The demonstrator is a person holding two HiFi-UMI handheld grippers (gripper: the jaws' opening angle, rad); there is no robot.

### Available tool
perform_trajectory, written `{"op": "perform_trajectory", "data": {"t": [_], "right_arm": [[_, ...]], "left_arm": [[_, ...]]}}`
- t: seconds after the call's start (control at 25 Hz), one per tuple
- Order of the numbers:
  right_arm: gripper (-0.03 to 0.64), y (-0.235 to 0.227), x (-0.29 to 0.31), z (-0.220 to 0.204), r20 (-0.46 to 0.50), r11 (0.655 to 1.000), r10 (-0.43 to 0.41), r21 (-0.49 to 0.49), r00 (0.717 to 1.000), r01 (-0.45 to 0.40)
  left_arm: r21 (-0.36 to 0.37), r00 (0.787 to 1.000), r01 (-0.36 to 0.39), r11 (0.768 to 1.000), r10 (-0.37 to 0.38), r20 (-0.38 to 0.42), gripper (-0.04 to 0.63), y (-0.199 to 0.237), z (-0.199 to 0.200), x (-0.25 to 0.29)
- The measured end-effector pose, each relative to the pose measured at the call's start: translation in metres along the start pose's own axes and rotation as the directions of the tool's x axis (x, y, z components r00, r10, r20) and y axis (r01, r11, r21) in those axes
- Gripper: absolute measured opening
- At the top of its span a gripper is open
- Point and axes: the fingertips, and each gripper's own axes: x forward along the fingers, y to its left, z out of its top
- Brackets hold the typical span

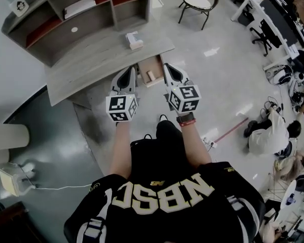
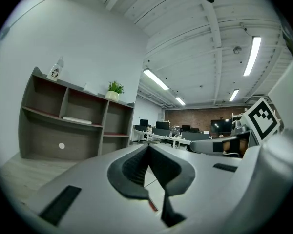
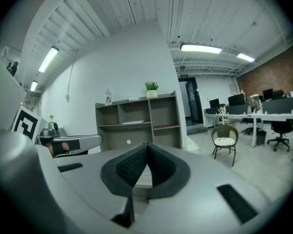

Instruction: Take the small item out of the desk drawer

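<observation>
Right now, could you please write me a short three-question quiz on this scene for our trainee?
1. True or false: the desk drawer is open.
2. What sits on top of the desk? A) a tissue box B) a laptop C) a mug
3. What do the left gripper and the right gripper hold?

Key
1. True; a small item lies inside it.
2. A.
3. Nothing: both are shut and empty, held above the drawer.
</observation>
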Motion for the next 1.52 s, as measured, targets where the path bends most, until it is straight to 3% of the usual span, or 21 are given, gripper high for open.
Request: {"op": "perform_trajectory", "data": {"t": [0.44, 0.84, 1.52], "right_arm": [[0.008, 0.000, 0.078, -0.037, -0.121, 0.986, 0.162, -0.030, 0.979, -0.167], [0.008, -0.027, 0.123, -0.088, -0.246, 0.980, 0.197, 0.045, 0.949, -0.192], [0.026, -0.057, 0.157, -0.216, -0.486, 0.973, 0.230, 0.083, 0.843, -0.217]], "left_arm": [[-0.025, 0.992, -0.122, 0.992, 0.121, -0.028, 0.012, 0.047, -0.031, 0.044], [-0.048, 0.976, -0.165, 0.985, 0.156, -0.152, 0.012, 0.064, -0.079, 0.072], [-0.140, 0.937, -0.169, 0.976, 0.115, -0.329, 0.012, 0.060, -0.180, 0.110]]}}
